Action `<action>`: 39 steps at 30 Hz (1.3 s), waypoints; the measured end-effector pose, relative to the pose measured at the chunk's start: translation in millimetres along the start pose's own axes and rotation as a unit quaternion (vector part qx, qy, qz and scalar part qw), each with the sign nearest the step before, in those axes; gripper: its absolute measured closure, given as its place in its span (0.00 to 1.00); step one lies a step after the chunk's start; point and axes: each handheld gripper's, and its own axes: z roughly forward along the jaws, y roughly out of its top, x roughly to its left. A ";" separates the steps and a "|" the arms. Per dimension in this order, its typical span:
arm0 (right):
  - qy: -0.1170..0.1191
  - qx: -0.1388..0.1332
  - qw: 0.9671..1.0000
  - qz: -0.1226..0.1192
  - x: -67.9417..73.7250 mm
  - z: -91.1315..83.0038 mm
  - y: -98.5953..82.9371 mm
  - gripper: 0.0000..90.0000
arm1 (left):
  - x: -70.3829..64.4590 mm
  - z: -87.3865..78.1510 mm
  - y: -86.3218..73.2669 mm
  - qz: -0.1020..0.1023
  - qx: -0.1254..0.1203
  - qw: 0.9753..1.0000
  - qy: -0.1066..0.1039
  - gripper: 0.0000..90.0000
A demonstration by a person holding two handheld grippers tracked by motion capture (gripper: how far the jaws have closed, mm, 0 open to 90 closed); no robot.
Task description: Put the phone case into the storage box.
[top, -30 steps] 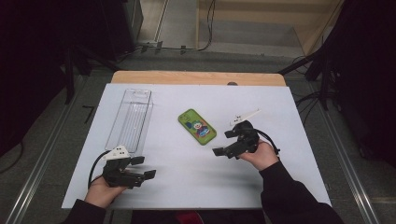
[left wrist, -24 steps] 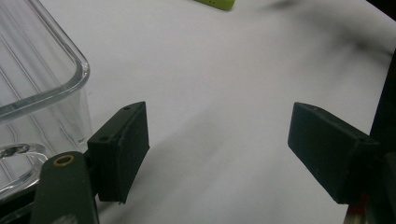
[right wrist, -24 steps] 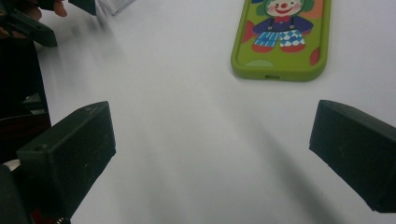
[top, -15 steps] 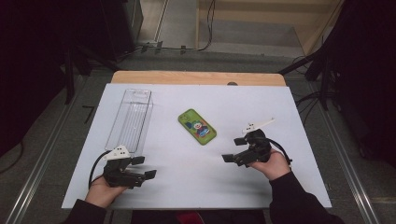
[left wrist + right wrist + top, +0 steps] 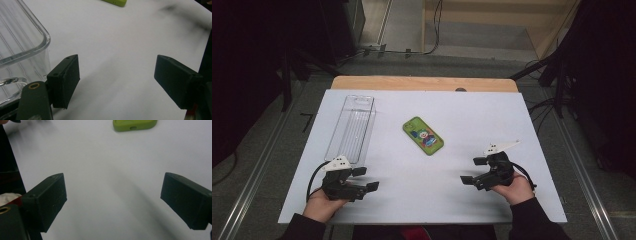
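High view: both tongs (image 5: 365, 179) (image 5: 473, 170) released; ribbed clear bin (image 5: 351, 127), glossy green phone (image 5: 423, 135).

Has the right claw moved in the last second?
Yes. The right claw has drawn away from the green phone, back toward the person and the table's right edge.

Green phone case (image 5: 135, 125): cut off by the top edge in both gripper views.
Clear tray (image 5: 22, 50): cut by the left edge.
Case artwork: too small to read.

Bright tabletop (dark surrounds); soft shadows
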 end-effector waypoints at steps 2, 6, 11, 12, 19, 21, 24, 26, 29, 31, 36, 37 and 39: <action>-0.005 0.002 1.000 -0.004 0.8 -2.5 -5.5 0.06 | 0.0 -0.2 -0.2 -0.001 -0.002 1.000 0.001 0.23; -0.005 -0.002 1.000 -0.001 0.2 -4.8 -11.2 0.06 | -0.1 -0.1 -0.3 -0.001 -0.002 1.000 0.002 0.23; -0.002 -0.003 1.000 0.008 -2.1 -7.6 -20.6 0.06 | 0.0 -0.2 -0.3 0.001 -0.001 1.000 0.002 0.23; -0.004 -0.004 1.000 0.011 -2.3 -8.1 -22.0 0.06 | -0.1 0.0 -0.3 0.002 -0.001 1.000 0.002 0.23; -0.005 -0.005 1.000 0.004 -3.1 -5.1 -26.8 0.06 | 0.0 0.2 -0.3 0.005 -0.001 1.000 0.002 0.23; -0.004 -0.009 1.000 0.002 -3.6 -3.0 -25.2 0.06 | -0.1 -0.1 -0.3 0.005 0.000 1.000 0.001 0.23; -0.003 -0.012 1.000 0.000 -4.3 -0.7 -22.2 0.06 | -0.1 0.1 -0.2 0.006 -0.001 1.000 0.001 0.23; -0.005 -0.022 1.000 -0.001 -4.9 -0.2 -18.9 0.06 | -0.1 0.7 -0.3 0.005 -0.001 1.000 0.002 0.23; 0.001 -0.027 1.000 -0.012 -6.0 3.4 -10.0 0.05 | 0.0 1.1 -0.2 0.004 -0.001 1.000 0.002 0.23; 0.003 -0.021 1.000 -0.011 -5.9 6.8 -4.7 0.05 | -0.3 1.3 -0.4 0.002 -0.002 1.000 0.002 0.23; 0.001 -0.022 1.000 -0.009 -3.6 10.9 7.8 0.06 | -0.2 1.4 -0.4 0.002 -0.002 1.000 0.002 0.23; 0.002 -0.022 1.000 -0.004 -3.7 12.0 10.6 0.06 | -0.2 1.5 -0.5 0.002 -0.001 1.000 0.002 0.23; 0.009 -0.024 1.000 0.004 -5.7 15.4 15.2 0.06 | 0.1 1.8 -0.5 0.002 -0.002 1.000 0.001 0.23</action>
